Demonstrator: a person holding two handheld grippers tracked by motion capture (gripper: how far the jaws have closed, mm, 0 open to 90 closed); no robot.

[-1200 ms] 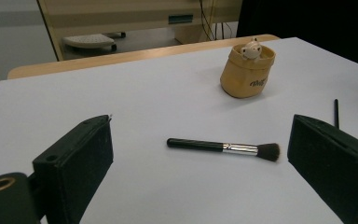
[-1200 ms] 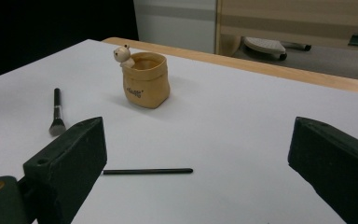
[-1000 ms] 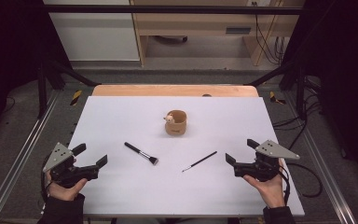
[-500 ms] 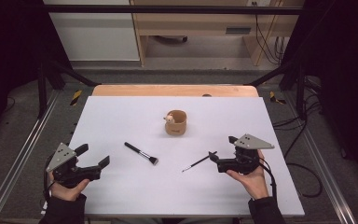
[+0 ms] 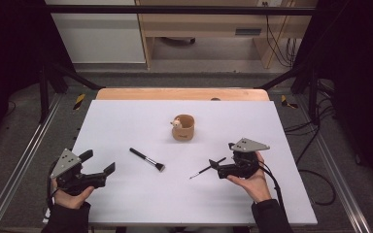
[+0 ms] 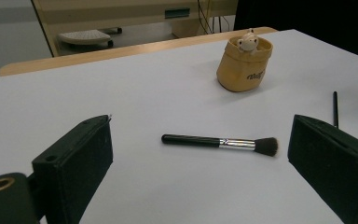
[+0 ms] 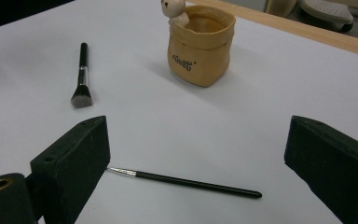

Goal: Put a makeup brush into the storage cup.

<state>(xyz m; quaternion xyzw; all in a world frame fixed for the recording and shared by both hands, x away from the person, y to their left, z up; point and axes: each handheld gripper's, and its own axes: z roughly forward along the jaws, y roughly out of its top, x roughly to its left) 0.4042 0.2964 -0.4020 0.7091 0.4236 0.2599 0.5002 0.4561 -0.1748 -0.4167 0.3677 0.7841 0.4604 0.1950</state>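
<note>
While spread, right hand-held gripper [image 7: 196,154] straddles thin brush [image 7: 184,182] — left hand-held gripper [image 6: 200,158] spread, bare table [image 5: 126,116] around.

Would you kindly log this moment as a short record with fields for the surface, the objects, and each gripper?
surface: white table top
container: tan fabric cup with a small bear figure on its rim, upright, near the table's middle
thick brush: black handle, silver ferrule, dark bristles, lying flat, left of centre
thin brush: slim black liner brush, lying flat between the right gripper's jaws, not yet clamped
left gripper: open, over the table's left part, holding nothing
right gripper: open, low over the thin brush
</note>
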